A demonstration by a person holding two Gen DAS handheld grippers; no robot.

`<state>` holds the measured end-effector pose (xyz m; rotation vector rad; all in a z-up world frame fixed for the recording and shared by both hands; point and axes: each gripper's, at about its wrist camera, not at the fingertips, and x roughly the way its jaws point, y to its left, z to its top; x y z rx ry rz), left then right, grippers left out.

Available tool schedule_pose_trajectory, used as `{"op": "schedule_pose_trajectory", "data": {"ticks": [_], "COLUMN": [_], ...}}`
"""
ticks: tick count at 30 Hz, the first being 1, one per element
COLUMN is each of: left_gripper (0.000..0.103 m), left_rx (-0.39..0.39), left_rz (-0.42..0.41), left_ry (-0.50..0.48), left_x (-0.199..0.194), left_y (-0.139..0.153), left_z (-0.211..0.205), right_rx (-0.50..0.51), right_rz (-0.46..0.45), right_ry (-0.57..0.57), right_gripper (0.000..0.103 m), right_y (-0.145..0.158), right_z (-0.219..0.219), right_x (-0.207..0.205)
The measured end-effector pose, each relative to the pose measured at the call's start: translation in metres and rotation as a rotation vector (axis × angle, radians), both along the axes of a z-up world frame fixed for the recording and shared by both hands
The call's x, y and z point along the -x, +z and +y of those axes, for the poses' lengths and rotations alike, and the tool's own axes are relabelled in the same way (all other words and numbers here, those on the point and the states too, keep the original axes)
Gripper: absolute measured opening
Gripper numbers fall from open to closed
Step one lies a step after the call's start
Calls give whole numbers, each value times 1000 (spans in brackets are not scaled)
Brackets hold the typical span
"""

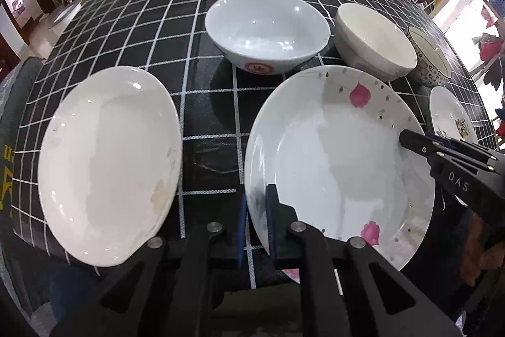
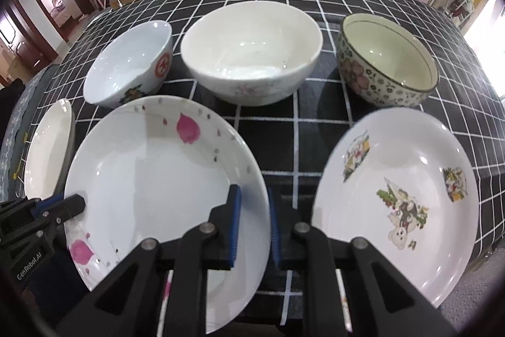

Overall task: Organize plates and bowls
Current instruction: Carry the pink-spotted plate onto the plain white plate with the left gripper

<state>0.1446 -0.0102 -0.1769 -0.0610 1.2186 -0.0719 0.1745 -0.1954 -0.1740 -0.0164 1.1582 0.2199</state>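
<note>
Currently, left gripper (image 1: 256, 223) and right gripper (image 2: 254, 229) both clamping opposite rims of the white pink-flowered ceramic plate (image 2: 151, 179), plate sitting on black white-gridded tablecloth (image 1: 202, 128), near edge overhanging.

Both wrist cameras sit low and close over the near edge of the white plate with pink flower petals (image 1: 337, 160) (image 2: 151, 179), looking forward and slightly down across the black tablecloth with white grid lines (image 1: 202, 128) (image 2: 293, 122). The left wrist view stands at that plate's left rim, the right wrist view at its right rim. Both share the petal plate, the pale bowl with a red emblem (image 1: 268, 30) (image 2: 129, 68) and the plain white bowl (image 1: 375, 43) (image 2: 252, 52) beyond it.
</note>
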Motion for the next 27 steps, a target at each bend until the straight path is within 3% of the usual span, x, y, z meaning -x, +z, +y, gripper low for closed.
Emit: {"op": "schedule_pose_trajectory", "data": {"ticks": [11, 19, 27], "left_gripper": [10, 10, 10], "left_rx": [8, 9, -10], "left_rz": [-55, -80, -71], "left_ry": [44, 144, 251], "left_x": [13, 28, 45], "left_y": [25, 43, 44], "left_z": [23, 74, 130], "right_rx": [-41, -52, -54], "right_rz": [-38, -68, -62], "right_ry": [8, 84, 194], "right_gripper": [19, 19, 19], "right_y": [29, 45, 42], "right_z": [34, 82, 142], "right_x": [3, -3, -8]}}
